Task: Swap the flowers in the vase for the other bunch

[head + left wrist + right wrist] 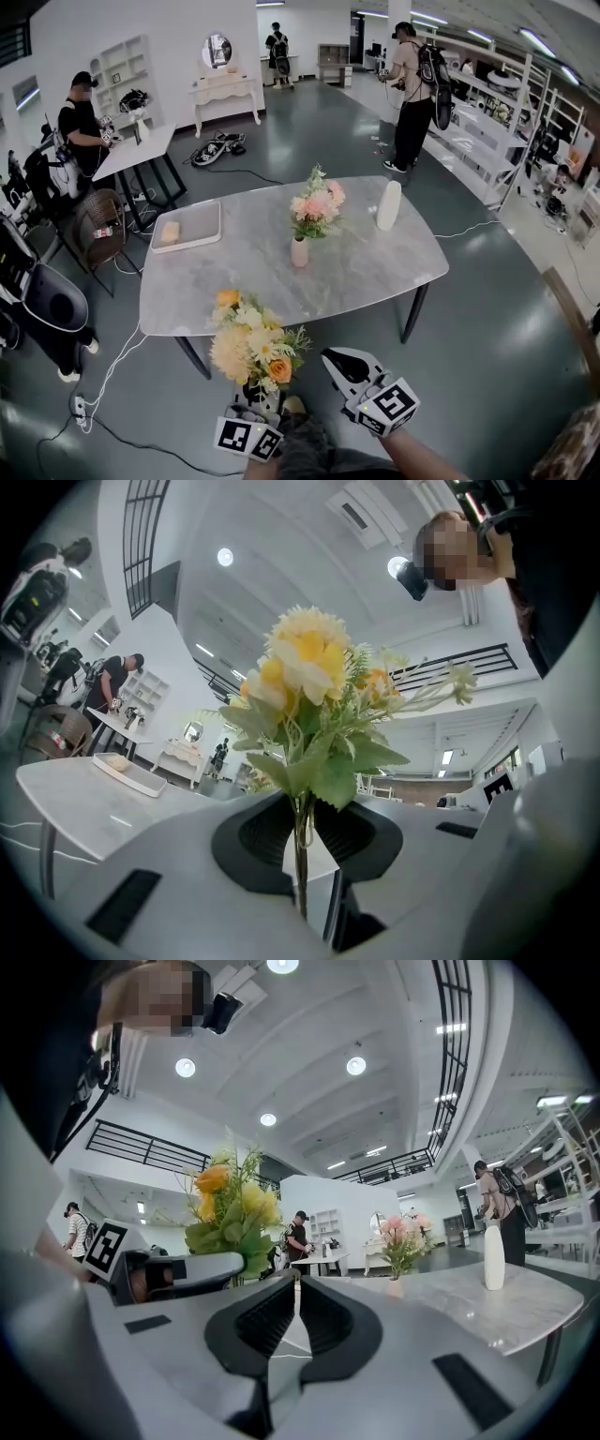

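Closest to the camera is the left gripper [302,855]; its jaws are pinched down to a narrow gap on the thin stems of the yellow-and-orange bunch [251,347], which stands upright out of it. Right next to it is the right gripper [296,1307]; its jaws are closed all the way with nothing between them, so that one's free.

So where does the swap stand? Barely started, I'd say; the replacement bunch is in hand, and that's the only bit done. The pink flowers [316,208] are still sitting in the little vase [299,251] out in the middle of the grey table [375,272]; both grippers are on the near side of the table, well apart from the vase.

What's left, by my guess: get up to the vase; pull the pink bunch out, probably with the free right gripper; set it down somewhere; then drop the yellow stems in.

There's also a tall white vase [388,204] near the far right edge and a tray [202,234] on the left; neither looks involved yet.
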Demonstrator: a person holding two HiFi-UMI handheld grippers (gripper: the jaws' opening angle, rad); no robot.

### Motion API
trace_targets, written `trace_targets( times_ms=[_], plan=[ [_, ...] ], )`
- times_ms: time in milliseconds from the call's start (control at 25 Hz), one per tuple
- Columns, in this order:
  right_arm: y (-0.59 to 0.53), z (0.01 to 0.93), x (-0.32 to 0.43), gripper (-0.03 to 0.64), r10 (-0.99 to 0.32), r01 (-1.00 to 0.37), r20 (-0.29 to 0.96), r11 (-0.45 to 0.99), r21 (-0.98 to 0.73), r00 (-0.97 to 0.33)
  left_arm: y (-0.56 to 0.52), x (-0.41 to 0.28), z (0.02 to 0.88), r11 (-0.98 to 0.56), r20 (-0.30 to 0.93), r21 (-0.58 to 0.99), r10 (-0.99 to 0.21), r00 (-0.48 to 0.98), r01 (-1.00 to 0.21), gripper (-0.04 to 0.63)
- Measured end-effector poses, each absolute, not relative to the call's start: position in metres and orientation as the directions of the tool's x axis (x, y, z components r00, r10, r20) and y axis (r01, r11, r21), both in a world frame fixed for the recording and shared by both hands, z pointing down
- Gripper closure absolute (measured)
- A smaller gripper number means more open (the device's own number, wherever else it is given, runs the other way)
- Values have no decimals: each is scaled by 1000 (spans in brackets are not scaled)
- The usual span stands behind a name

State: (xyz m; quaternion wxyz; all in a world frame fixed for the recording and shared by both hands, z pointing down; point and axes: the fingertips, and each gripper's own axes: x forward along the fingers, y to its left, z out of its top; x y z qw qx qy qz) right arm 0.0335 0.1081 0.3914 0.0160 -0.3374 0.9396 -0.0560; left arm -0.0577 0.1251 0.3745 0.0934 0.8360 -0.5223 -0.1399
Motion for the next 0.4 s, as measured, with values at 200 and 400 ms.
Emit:
trace_targets(
  times_ms=[200,400],
  plan=[
    [118,389,39,584,-639,-633,-1,763,-126,-770,135,-53,371,-441,-136,295,-897,420,-847,518],
    [125,389,47,584,-640,-633,-7,761,-139,-768,144,-44,371,-446,-126,294,-895,429,-845,518]
  ],
)
